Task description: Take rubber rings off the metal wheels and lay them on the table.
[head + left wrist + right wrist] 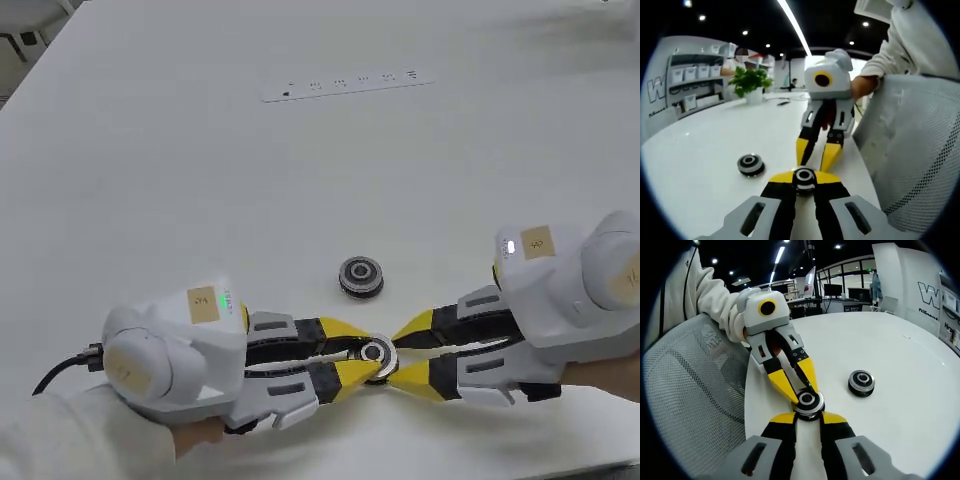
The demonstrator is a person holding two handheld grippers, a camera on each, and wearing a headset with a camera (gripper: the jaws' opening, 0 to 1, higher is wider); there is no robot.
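Both grippers meet on one metal wheel (376,352) near the front edge of the table (300,160). The left gripper (358,362) is clamped on it, and the right gripper (408,352) pinches it from the opposite side, jaws nearly together. Best play, I'd say: the left steadies the wheel while the right hooks just the rubber ring (808,413) and peels slowly. A second wheel (360,276) waits just behind.

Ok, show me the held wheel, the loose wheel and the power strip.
Held wheel (376,352): head view, its hub.
Loose wheel (360,277): head view, its top face.
Power strip (345,84): head view, its middle.
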